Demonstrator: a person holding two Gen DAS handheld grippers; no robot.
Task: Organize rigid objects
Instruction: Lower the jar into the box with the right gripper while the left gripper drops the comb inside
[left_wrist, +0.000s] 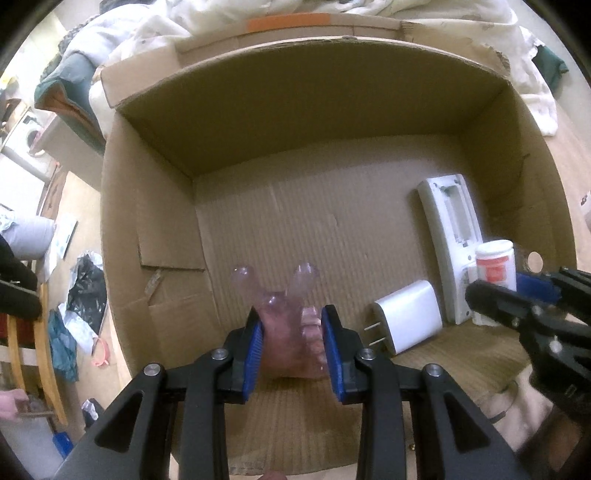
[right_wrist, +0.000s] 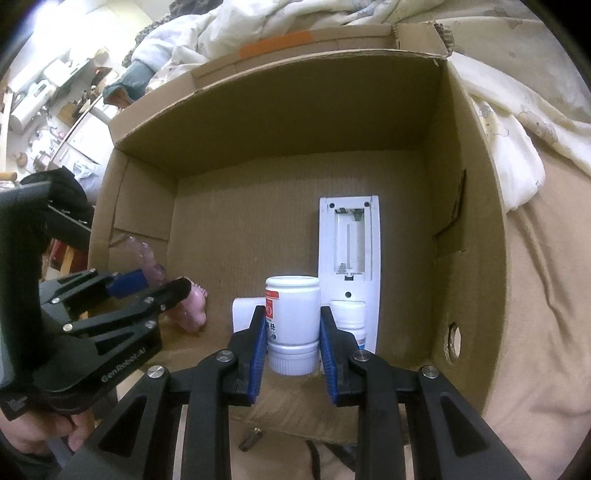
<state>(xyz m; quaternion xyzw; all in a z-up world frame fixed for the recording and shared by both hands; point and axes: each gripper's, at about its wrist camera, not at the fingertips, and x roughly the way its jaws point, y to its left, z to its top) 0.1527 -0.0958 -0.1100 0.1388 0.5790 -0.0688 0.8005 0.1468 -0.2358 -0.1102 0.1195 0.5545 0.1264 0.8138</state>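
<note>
Placement step in hand: left gripper (left_wrist: 291, 350) fingers clamp a pink foot-shaped toy (left_wrist: 286, 332) low over the cardboard box (left_wrist: 314, 122) floor, right gripper (right_wrist: 293, 339) fingers bracket the white pill bottle (right_wrist: 293, 321) near the remote (right_wrist: 349, 251), contact unclear; next, likely release and withdrawal.

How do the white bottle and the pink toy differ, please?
The bottle is opaque white with a red label; the toy is pink with clear rounded knobs. The bottle stands upright, the toy lies flat. The bottle sits between the right tongs, the toy between the left tongs. Both are inside the box.
</note>
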